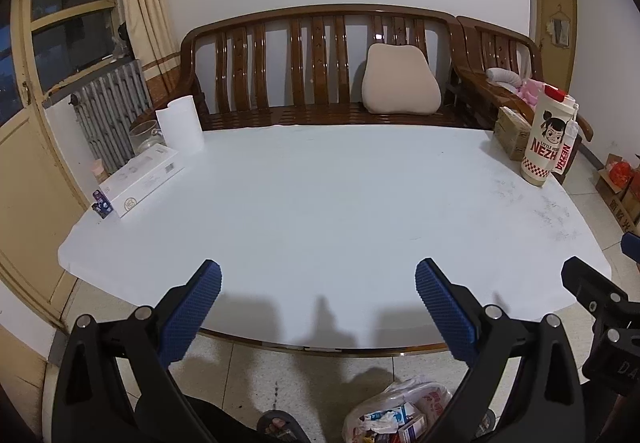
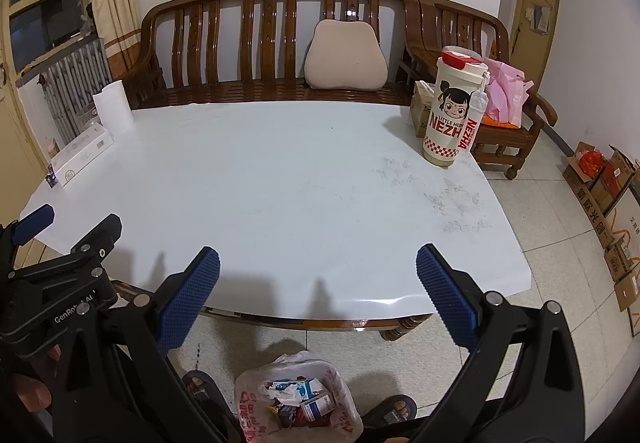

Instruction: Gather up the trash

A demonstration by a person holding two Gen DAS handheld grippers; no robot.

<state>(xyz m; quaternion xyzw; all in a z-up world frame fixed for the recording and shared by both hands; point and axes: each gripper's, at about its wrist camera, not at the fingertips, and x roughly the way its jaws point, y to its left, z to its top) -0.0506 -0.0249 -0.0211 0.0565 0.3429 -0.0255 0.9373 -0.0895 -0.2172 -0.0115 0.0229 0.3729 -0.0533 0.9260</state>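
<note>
A white plastic trash bag (image 2: 296, 397) sits open on the floor in front of the table, holding small cartons and crumpled wrappers; it also shows in the left wrist view (image 1: 396, 415). My left gripper (image 1: 318, 279) is open and empty, held over the near edge of the white table (image 1: 320, 203). My right gripper (image 2: 318, 275) is open and empty, also over the near edge of the table (image 2: 280, 183), above the bag. The right gripper's body shows at the right edge of the left wrist view.
On the table: a Nezha cup (image 2: 452, 107) and a cardboard box (image 2: 420, 107) at far right, a paper roll (image 1: 180, 123), a white box (image 1: 140, 179) and a small purple carton (image 1: 102, 203) at left. A wooden bench (image 1: 320, 63) stands behind. Cartons (image 2: 608, 183) line the right floor.
</note>
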